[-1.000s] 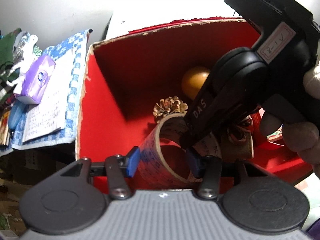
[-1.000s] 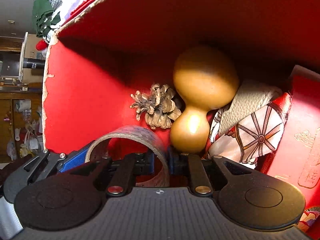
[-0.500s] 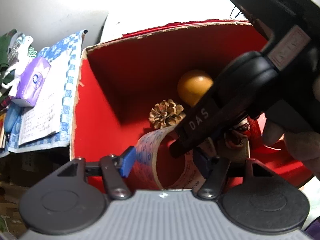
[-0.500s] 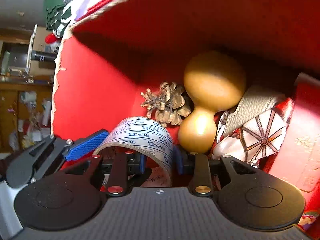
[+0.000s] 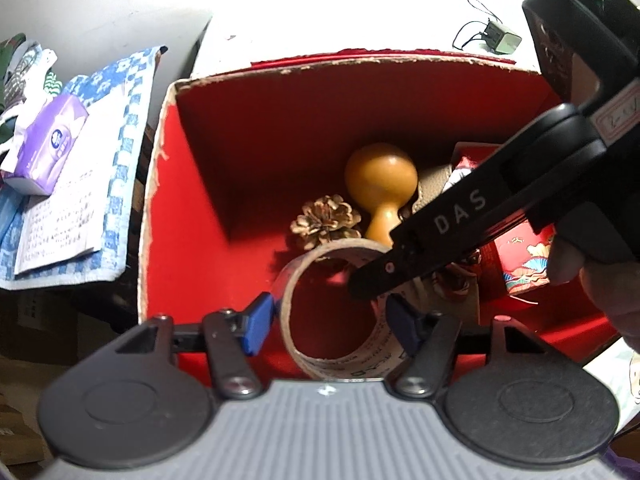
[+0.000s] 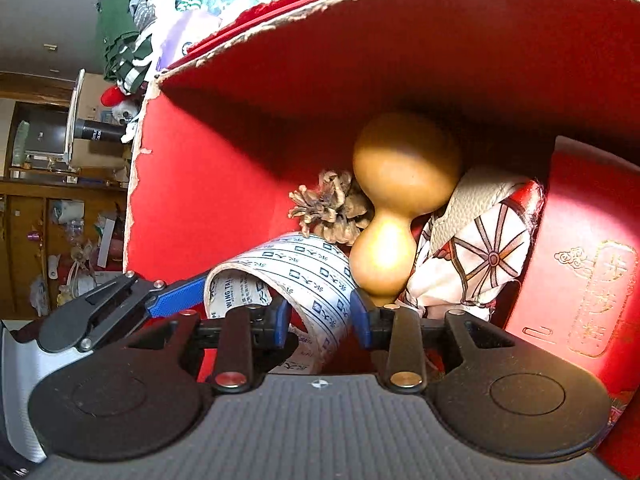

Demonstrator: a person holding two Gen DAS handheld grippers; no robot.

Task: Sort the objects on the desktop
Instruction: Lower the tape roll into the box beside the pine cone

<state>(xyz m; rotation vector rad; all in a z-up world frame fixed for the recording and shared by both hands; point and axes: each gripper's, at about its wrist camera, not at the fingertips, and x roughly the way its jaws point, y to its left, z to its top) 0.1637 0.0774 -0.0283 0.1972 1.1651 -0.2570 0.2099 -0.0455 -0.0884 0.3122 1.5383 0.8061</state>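
Your left gripper (image 5: pixel 328 326) stood wide open around the tape roll (image 5: pixel 340 304) without clamping it. Your right gripper (image 6: pixel 318 316) straddled the roll's wall, fingers narrowly parted; whether it gripped, I couldn't tell. The roll lay inside the red box (image 5: pixel 168 216), left wall clear, but pinecone (image 6: pixel 330 210) and gourd (image 6: pixel 396 200) crowded rightward; a snag there could have toppled them.

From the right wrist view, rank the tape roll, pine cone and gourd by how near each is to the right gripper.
1. Tape roll: its wall sits between the right gripper fingers.
2. Gourd: just beyond, slightly right; its narrow end is near the right finger.
3. Pine cone: behind the roll, farthest.
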